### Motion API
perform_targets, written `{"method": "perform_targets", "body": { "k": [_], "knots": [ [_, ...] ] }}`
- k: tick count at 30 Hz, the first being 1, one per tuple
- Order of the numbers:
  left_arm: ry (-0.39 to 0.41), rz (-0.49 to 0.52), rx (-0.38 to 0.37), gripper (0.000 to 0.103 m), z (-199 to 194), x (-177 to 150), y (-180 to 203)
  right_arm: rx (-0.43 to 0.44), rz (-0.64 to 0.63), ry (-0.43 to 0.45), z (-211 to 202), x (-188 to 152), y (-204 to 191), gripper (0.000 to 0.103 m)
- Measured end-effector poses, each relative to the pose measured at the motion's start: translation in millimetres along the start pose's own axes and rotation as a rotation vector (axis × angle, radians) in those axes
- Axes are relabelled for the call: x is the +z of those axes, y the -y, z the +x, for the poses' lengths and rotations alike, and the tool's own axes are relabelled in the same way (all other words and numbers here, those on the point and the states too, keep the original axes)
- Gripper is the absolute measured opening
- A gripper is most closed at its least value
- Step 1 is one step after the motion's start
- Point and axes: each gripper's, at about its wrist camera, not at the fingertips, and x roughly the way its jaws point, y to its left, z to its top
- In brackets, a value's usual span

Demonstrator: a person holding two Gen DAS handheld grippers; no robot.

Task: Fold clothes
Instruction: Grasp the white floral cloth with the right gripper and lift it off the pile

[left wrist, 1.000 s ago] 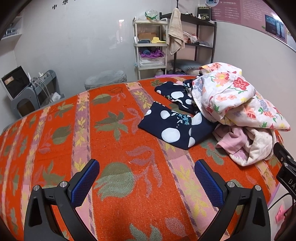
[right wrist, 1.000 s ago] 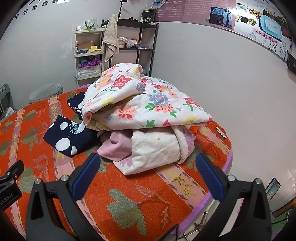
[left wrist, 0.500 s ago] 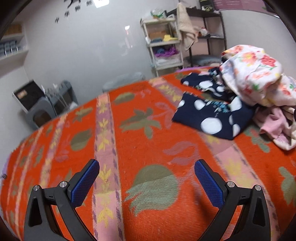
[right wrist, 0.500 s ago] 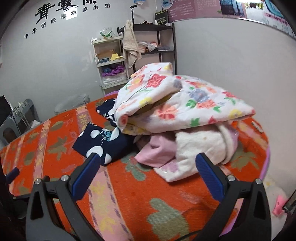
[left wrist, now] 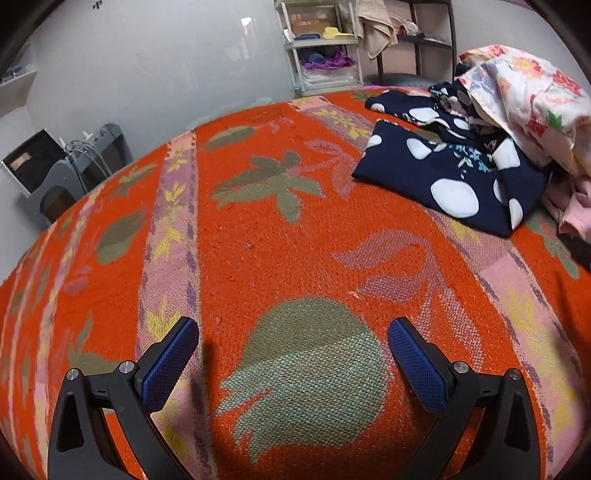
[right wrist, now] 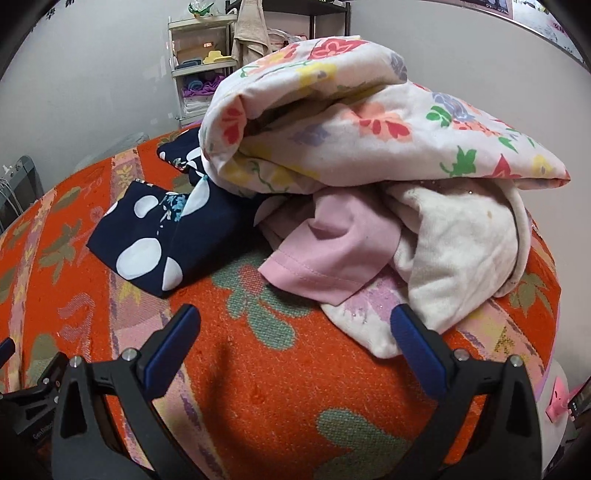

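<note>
A heap of clothes lies on the orange patterned bed cover [left wrist: 258, 240]. On top is a white floral garment [right wrist: 369, 122], under it a pink garment [right wrist: 332, 254] and a cream one [right wrist: 461, 254]. A navy garment with white dots [right wrist: 159, 240] lies folded to the left; it also shows in the left wrist view [left wrist: 447, 177]. My right gripper [right wrist: 295, 332] is open and empty, just in front of the pink and cream clothes. My left gripper [left wrist: 293, 343] is open and empty, low over bare cover, well short of the navy garment.
Shelving racks with a hanging towel [left wrist: 373, 26] stand against the back wall. Grey equipment with cables [left wrist: 62, 173] sits at the far left of the bed. The bed's right edge [right wrist: 546, 295] drops off beside the wall.
Both grippers have moved down and closer to the bed. The right one has closed in on the clothes heap; the left view has swung left over bare cover. Both stay open.
</note>
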Motion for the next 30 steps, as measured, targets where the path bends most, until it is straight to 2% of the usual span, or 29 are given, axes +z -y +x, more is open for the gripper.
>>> {"method": "perform_targets", "body": {
  "k": [3,6,8,9,11,12,14,16,17,18,20,23,25,27,29,30],
  "knots": [
    [0.015,0.012,0.031,0.103,-2,-2,4,-0.021,-0.012,-0.004,5,-4,0,0.103],
    [0.051,0.073,0.113,0.103,-7,-5,18,-0.024,0.008,0.033,-2,-6,4,0.103],
    [0.066,0.112,0.137,0.103,-10,-5,25,-0.014,0.009,-0.019,2,-12,7,0.103],
    [0.072,0.124,0.125,0.103,-12,-4,27,-0.008,0.008,-0.055,5,-15,8,0.103],
    [0.073,0.109,0.012,0.103,-19,-1,25,-0.005,-0.019,-0.094,8,-20,7,0.103],
    [0.076,0.098,-0.027,0.103,-22,2,24,0.03,-0.024,-0.056,-1,-17,8,0.095],
    [0.113,0.101,-0.046,0.103,-31,6,26,0.131,0.01,0.073,-30,-5,17,0.08],
    [0.15,0.103,-0.064,0.103,-41,9,28,0.185,0.027,0.247,-68,18,31,0.091],
    [0.17,0.104,-0.072,0.103,-45,11,28,0.208,0.033,0.301,-80,34,39,0.102],
    [0.197,0.103,-0.077,0.103,-50,13,27,0.231,0.042,0.337,-88,51,48,0.103],
    [0.218,0.084,-0.094,0.103,-54,17,25,0.282,0.085,0.282,-78,80,65,0.103],
    [0.191,0.044,-0.132,0.103,-52,24,19,0.36,0.158,0.154,-52,121,90,0.102],
    [0.177,0.029,-0.135,0.103,-50,24,17,0.39,0.18,0.104,-34,131,97,0.092],
    [0.166,0.03,-0.122,0.103,-47,23,13,0.42,0.183,0.065,-15,135,93,0.061],
    [0.156,0.031,-0.112,0.103,-46,20,9,0.459,0.186,0.019,0,140,84,0.053],
    [0.154,0.031,-0.107,0.103,-47,18,7,0.467,0.181,0.016,-1,140,79,0.021]
  ]
}}
